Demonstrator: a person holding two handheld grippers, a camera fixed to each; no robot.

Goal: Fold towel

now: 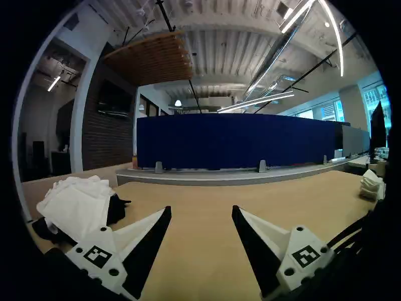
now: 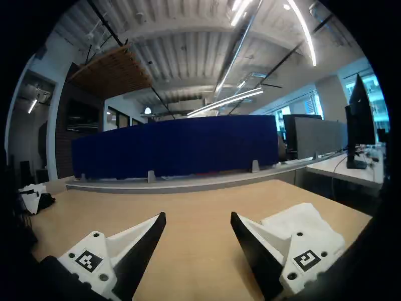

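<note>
open wooden table (image 1: 210, 195), towel heap (image 1: 75, 203) and towel stack (image 1: 372, 184) near opposite edges

White towel pile (image 1: 75, 203); light wood table (image 1: 215, 195); navy partition (image 1: 230, 140); left gripper (image 1: 200, 210) white, black inner faces; black-and-white marker (image 1: 97, 256).

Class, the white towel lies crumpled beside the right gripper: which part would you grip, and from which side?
Likely a raised fold on the edge nearest the right gripper, approached low from that side: the towel lies in a rumpled heap on the table, to that open gripper's right.
</note>
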